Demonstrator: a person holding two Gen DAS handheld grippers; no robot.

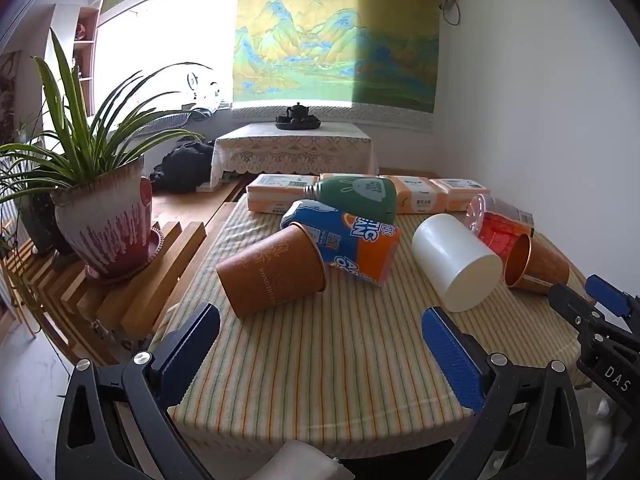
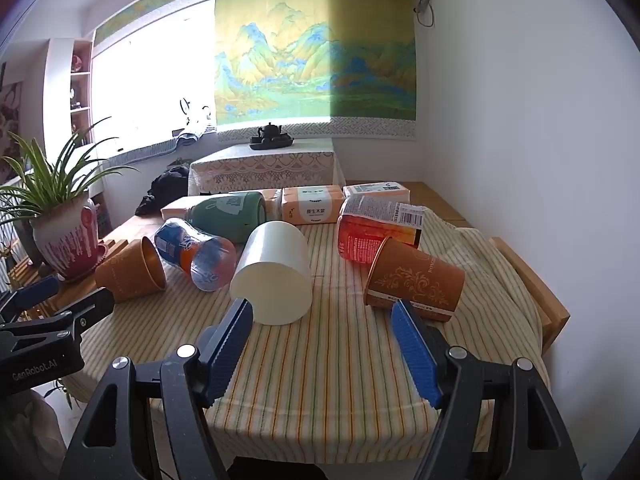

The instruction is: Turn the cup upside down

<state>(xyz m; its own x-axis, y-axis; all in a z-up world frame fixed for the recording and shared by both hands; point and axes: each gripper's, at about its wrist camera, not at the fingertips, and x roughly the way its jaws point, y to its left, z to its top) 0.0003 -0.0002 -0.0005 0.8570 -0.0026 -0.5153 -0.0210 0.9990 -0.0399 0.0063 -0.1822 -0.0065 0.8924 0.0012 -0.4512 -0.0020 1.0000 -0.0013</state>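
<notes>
Three cups lie on their sides on the striped tablecloth. A brown paper cup (image 1: 272, 270) lies at the left, its base toward my left gripper (image 1: 320, 316), which is open and empty just in front of it. A white cup (image 1: 456, 262) lies in the middle; it also shows in the right wrist view (image 2: 276, 274). A second brown cup (image 2: 416, 280) lies at the right, mouth facing left. My right gripper (image 2: 322, 310) is open and empty, between the white cup and this brown cup, slightly short of both.
A blue and orange soda bottle (image 1: 344, 240), a green bottle (image 1: 356, 196) and a red packet (image 2: 372, 232) lie behind the cups. Tissue packs (image 2: 312, 205) line the table's far edge. A potted plant (image 1: 104, 220) stands on a wooden rack at left. The table's wooden edge (image 2: 532, 284) is at right.
</notes>
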